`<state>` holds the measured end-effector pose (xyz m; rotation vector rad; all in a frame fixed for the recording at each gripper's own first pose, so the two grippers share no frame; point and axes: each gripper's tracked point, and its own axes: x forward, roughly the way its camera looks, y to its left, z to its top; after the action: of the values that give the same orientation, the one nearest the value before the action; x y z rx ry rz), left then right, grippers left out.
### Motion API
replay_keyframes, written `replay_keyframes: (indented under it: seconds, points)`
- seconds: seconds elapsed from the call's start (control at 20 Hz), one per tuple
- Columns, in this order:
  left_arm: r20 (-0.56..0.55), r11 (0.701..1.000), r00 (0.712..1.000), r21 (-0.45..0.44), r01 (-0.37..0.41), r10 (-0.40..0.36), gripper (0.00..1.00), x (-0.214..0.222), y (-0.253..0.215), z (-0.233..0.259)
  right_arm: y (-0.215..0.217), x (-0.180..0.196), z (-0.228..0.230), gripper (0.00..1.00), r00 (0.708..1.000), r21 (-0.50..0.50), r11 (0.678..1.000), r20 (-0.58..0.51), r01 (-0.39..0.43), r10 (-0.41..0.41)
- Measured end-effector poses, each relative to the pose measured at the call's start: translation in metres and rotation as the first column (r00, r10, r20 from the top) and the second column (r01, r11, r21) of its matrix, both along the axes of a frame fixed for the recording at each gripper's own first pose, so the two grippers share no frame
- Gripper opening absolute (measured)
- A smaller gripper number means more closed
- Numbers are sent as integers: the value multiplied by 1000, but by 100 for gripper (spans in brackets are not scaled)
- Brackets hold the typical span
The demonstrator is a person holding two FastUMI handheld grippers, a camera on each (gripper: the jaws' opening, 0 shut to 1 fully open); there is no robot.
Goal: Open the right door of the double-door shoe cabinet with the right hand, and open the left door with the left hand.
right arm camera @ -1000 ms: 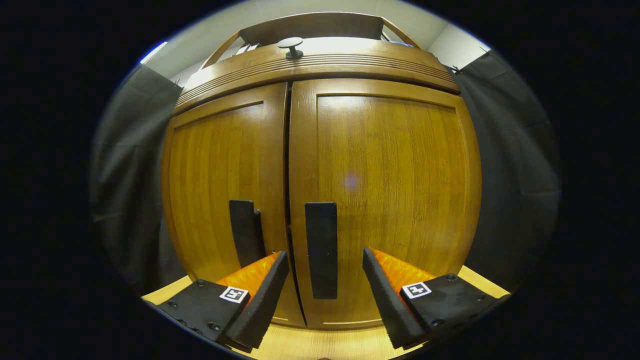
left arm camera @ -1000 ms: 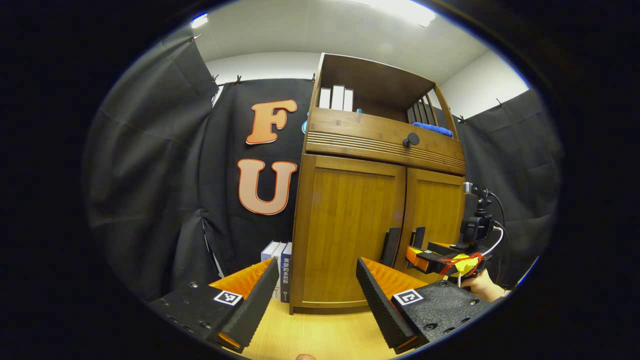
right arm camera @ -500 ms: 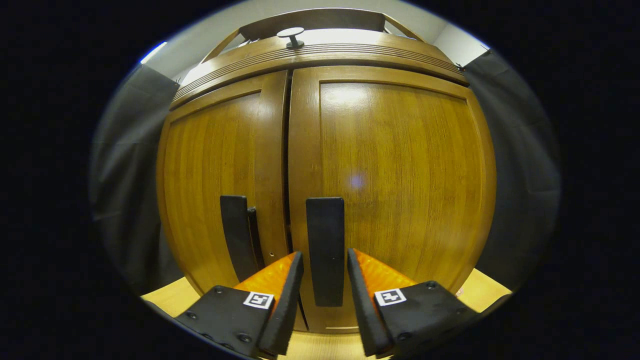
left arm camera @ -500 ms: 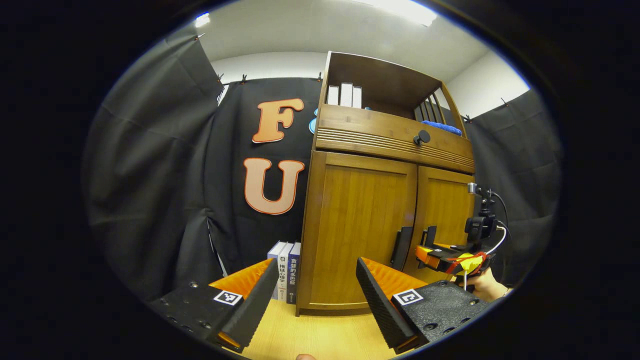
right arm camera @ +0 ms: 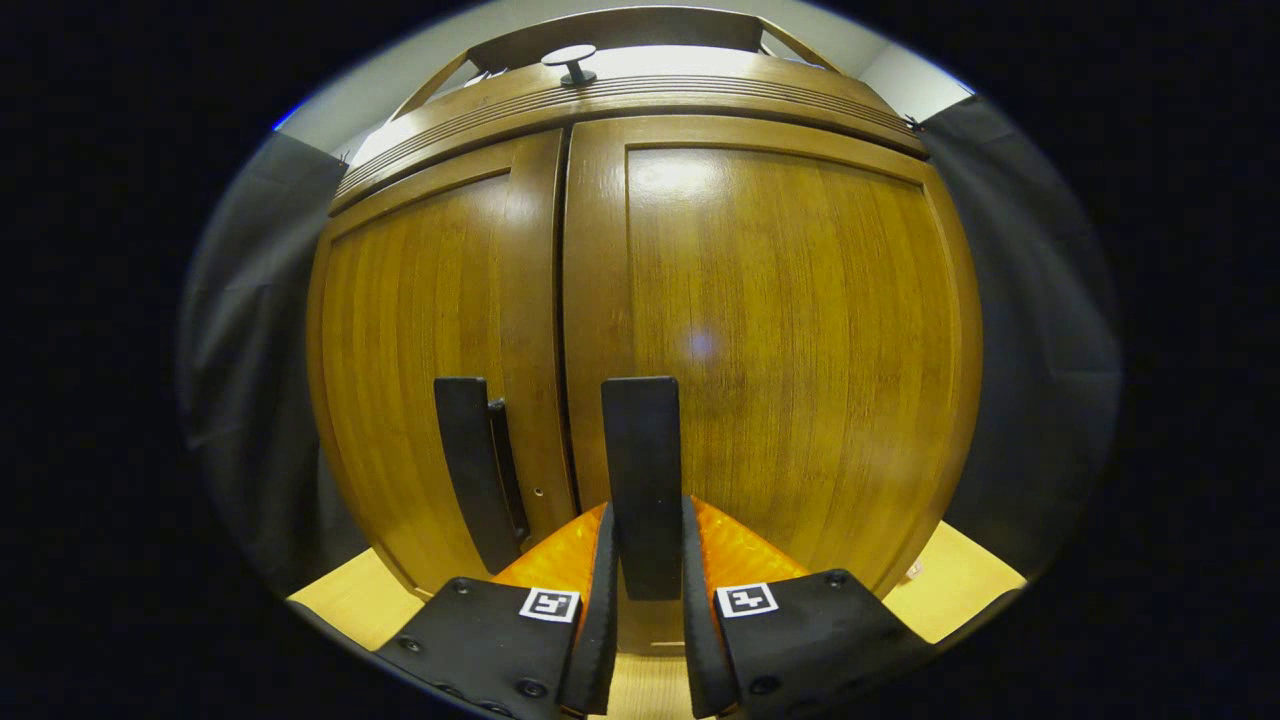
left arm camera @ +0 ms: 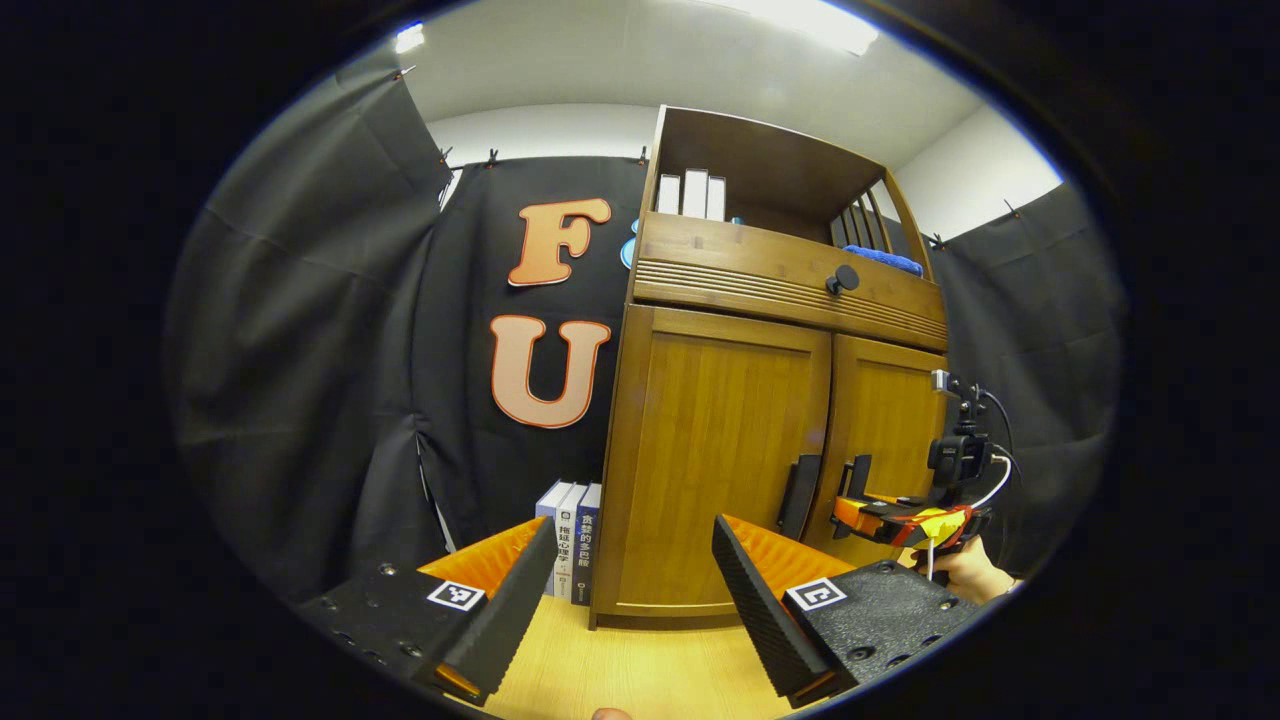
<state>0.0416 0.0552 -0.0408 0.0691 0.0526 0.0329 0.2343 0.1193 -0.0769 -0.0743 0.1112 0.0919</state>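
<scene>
Shoe cabinet (right arm camera: 780, 330) doors closed, right gripper (right arm camera: 645, 590) clamping right handle (right arm camera: 642, 480)

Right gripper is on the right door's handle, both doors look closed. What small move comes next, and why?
Probably pull the right gripper back, swinging the right door outward: its fingers appear pressed against both sides of the right handle, and the door is flush with the left door. The left gripper is open, well short.
</scene>
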Motion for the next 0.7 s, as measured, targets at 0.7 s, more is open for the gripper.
replay_keyframes:
  seconds: [0.7]
  points:
    - [-31,998,999,-47,-35,33,92,-22,11,-8,-9,-29,2,37,1000,24,1000,1,8,-8]
